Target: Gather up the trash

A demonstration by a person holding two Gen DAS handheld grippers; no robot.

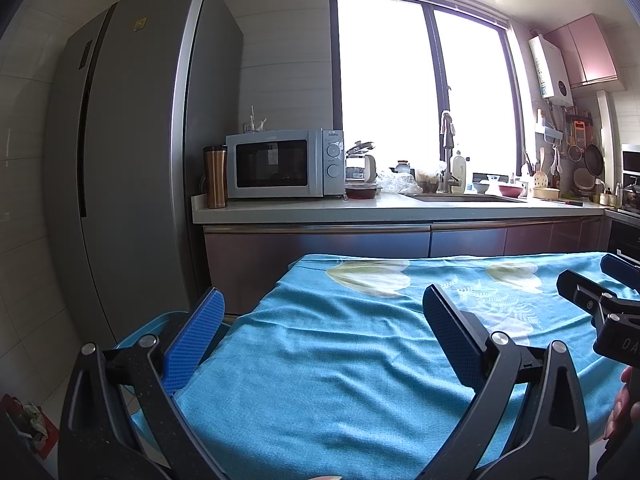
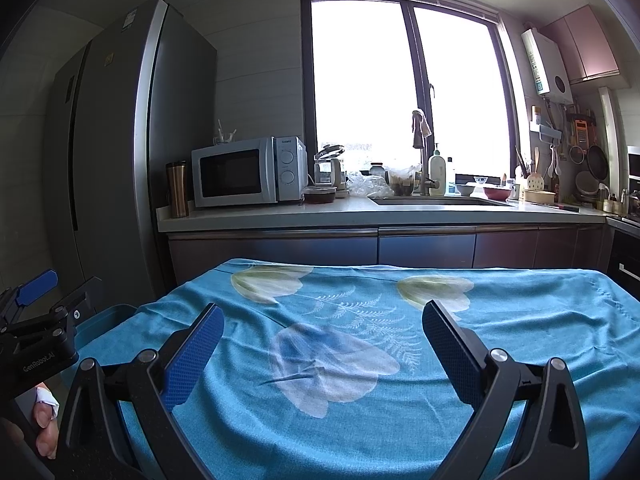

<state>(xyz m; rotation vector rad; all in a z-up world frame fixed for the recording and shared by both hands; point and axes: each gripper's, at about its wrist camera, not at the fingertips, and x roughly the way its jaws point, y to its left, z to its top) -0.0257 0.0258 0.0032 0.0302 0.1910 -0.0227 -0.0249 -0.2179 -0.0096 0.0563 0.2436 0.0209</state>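
My left gripper [image 1: 324, 310] is open above the near left part of a table draped in a blue flowered cloth [image 1: 360, 352], with nothing between its blue pads. My right gripper [image 2: 324, 316] is open too and empty, above the cloth [image 2: 500, 320] further right. Each gripper shows in the other's view: the right gripper [image 1: 590, 276] at the right edge, the left gripper [image 2: 60, 286] at the left edge. A blue bin [image 1: 160, 324] stands against the table's left side, and its rim [image 2: 106, 314] shows in the right wrist view. I see no trash on the cloth.
A red bag holding crumpled scraps [image 1: 30, 420] sits on the floor at lower left. A tall grey fridge [image 1: 132, 160] stands to the left. Behind the table runs a counter [image 1: 400, 208] with a microwave [image 1: 284, 164], a sink and kitchenware. A person's fingers [image 2: 44, 428] hold the left gripper.
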